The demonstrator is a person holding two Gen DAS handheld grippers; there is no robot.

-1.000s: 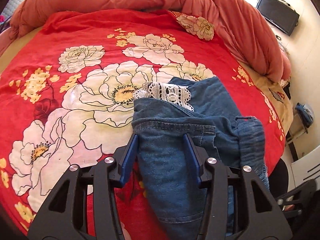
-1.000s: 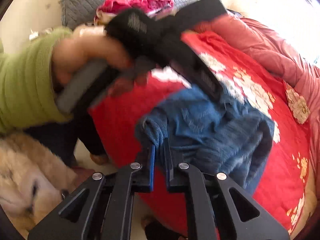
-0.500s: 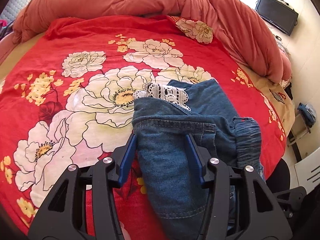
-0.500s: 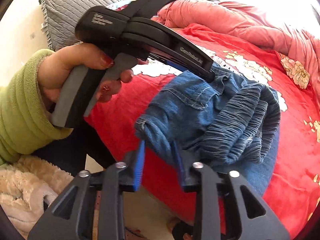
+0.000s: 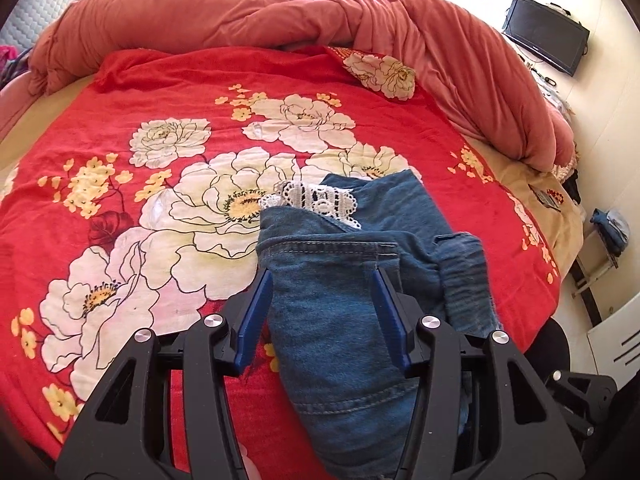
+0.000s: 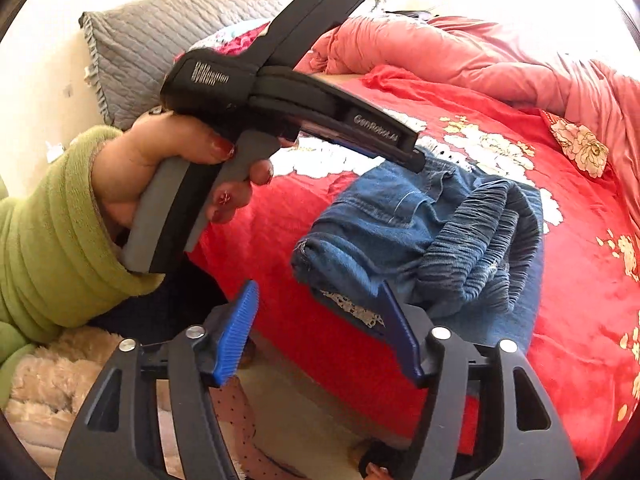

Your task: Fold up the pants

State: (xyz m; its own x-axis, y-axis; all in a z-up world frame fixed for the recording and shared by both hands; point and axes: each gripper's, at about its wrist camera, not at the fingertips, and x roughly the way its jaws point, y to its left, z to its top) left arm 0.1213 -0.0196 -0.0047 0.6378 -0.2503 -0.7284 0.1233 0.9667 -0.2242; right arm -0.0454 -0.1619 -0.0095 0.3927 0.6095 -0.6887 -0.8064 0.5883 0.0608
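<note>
pants (image 5: 340, 280) bunched at bed (image 5: 120, 168) near edge | left gripper (image 5: 322, 284) spread over denim – right gripper (image 6: 316, 300) spread, nothing pinched | step: fold laid down | next: smoothing judged needed

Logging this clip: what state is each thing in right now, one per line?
Denim pants: folded into a bundle on the bedspread.
Left gripper: open, fingers astride the bundle.
Right gripper: open, holding nothing.
Bedspread: spread flat.
Comforter: bunched at the far edge.
Monitor: dark.

Pants (image 5: 352, 280) on bedspread (image 5: 160, 168) near edge, duvet (image 5: 280, 12) behind
</note>
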